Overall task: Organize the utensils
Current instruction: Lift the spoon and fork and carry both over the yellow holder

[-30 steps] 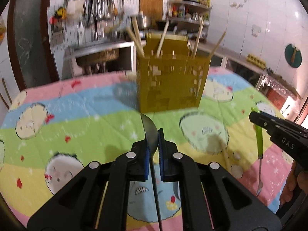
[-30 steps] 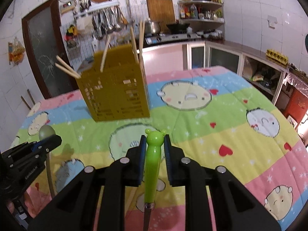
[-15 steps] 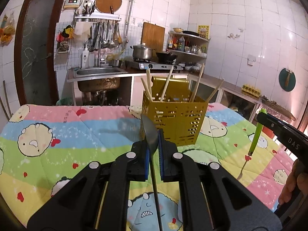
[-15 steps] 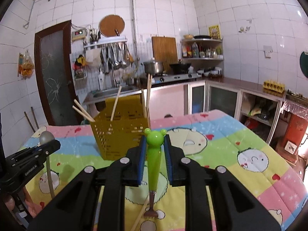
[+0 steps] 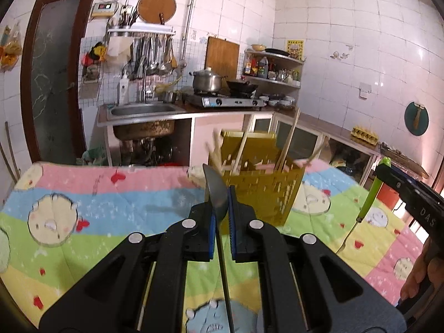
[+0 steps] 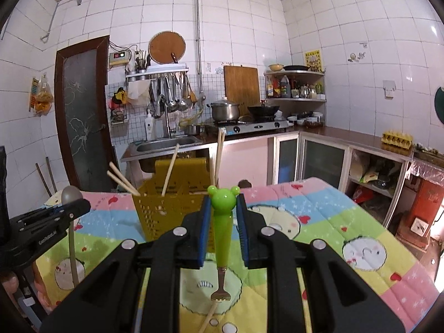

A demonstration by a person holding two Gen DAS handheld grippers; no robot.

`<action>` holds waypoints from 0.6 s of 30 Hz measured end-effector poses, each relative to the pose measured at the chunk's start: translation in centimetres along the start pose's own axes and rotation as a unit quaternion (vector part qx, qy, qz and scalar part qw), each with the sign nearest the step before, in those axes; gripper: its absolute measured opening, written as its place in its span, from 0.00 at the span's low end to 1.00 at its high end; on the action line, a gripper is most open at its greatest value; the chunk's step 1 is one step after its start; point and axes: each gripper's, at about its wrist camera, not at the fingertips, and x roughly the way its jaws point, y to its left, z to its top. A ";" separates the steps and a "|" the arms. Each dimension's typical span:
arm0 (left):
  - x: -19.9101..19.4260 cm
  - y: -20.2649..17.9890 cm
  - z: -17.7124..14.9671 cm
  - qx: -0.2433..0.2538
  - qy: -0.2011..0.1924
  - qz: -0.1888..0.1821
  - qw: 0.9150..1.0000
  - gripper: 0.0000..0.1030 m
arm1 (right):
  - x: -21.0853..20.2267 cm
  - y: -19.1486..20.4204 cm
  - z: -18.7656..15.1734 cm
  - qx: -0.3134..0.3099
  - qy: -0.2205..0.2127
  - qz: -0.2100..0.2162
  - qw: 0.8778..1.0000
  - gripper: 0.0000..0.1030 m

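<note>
Here a cartoon-print quilt covers the table, in a white-tiled kitchen.

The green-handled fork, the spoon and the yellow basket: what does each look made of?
Fork, in the right gripper: glossy moulded plastic handle with a bear-shaped top; dull metal tines. Spoon, in the left gripper: seemingly metal, grey with a soft sheen. Basket: likely matte rigid plastic, its walls perforated. Chopsticks inside: pale, probably wood or bamboo.
</note>
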 end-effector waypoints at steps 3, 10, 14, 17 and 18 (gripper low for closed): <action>0.2 -0.9 3.0 0.010 -0.019 0.001 1.000 0.06 | 0.2 0.3 2.4 -0.001 -0.014 0.008 1.000 0.18; 2.7 -2.5 10.6 0.012 -0.073 0.002 0.997 0.06 | 1.4 1.6 9.7 -0.015 -0.067 0.019 0.997 0.18; 5.3 -3.5 12.5 0.020 -0.086 0.016 0.996 0.06 | 3.5 2.0 12.8 -0.006 -0.071 0.032 0.997 0.18; 7.8 -4.2 13.2 0.020 -0.091 0.018 0.995 0.06 | 6.1 2.3 13.9 0.000 -0.058 0.042 0.997 0.18; 8.5 -4.3 13.2 0.019 -0.090 0.019 0.996 0.06 | 7.1 2.4 14.0 0.002 -0.053 0.045 0.998 0.18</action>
